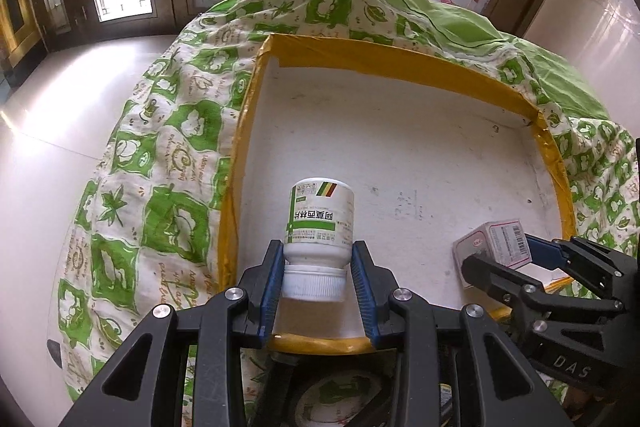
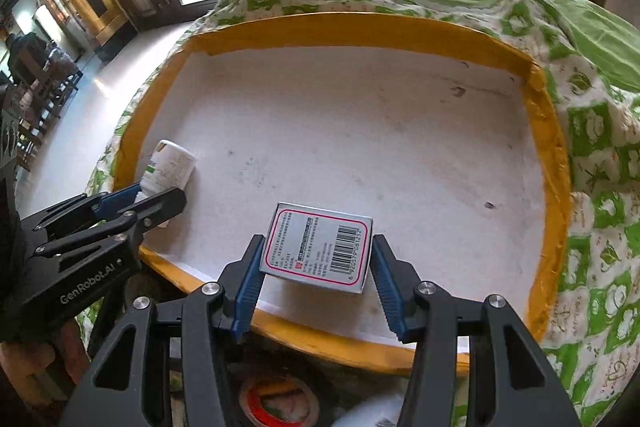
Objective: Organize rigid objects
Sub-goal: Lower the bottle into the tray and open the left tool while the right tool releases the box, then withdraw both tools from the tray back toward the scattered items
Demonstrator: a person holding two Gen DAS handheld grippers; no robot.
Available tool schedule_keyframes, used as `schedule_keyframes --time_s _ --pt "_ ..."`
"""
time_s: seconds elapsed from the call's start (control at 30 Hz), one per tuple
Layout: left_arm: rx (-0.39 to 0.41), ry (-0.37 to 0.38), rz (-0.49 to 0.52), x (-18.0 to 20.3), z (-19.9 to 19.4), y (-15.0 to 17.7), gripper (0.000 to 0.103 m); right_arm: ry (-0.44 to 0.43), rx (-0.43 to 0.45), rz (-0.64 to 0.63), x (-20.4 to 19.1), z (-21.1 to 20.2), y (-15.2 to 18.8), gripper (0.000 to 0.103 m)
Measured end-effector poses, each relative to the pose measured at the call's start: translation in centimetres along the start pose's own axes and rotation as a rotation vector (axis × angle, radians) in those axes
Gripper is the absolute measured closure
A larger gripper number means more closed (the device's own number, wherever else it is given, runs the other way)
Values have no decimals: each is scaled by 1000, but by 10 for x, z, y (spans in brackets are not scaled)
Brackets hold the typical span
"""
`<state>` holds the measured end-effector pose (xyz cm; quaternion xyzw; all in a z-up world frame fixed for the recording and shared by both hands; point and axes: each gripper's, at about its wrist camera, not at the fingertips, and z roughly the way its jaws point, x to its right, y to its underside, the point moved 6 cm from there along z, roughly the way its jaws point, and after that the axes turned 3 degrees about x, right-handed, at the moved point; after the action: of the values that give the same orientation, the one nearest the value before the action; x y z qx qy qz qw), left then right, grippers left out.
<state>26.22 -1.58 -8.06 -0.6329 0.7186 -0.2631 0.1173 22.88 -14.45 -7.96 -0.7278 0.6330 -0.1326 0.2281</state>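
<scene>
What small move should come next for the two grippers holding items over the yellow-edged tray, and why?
Probably lower both a little further, then open the fingers. The left gripper clamps the white pill bottle and the right gripper clamps the small barcoded box. Both items hang over the near part of the tray, whose white floor is bare, so either could be set down there.

I see a bed draped in a green-and-white leaf-print quilt (image 1: 168,163), and resting directly on that quilt a shallow white tray with a yellow taped rim (image 2: 554,163).
</scene>
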Motion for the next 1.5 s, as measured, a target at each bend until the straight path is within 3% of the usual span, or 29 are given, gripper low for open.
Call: schedule_keyframes --time_s 0.4,0.5,0.73,0.97,1.27,1.5 --pt "27 -25 -2 0 -4 3 67 30 23 3 -1 -3 3 49" --pt "37 -14 0 2 -7 7 59 29 36 34 6 -7 2 40" --pt "87 -63 77 18 -25 11 33 30 77 80 15 -22 1 36" --pt "102 -91 96 17 -39 18 32 62 110 124 32 -40 2 28" --pt "119 -78 43 11 -66 36 24 62 137 204 50 -66 19 25" --pt "106 -55 -43 0 -87 74 19 26 171 204 45 -95 39 20"
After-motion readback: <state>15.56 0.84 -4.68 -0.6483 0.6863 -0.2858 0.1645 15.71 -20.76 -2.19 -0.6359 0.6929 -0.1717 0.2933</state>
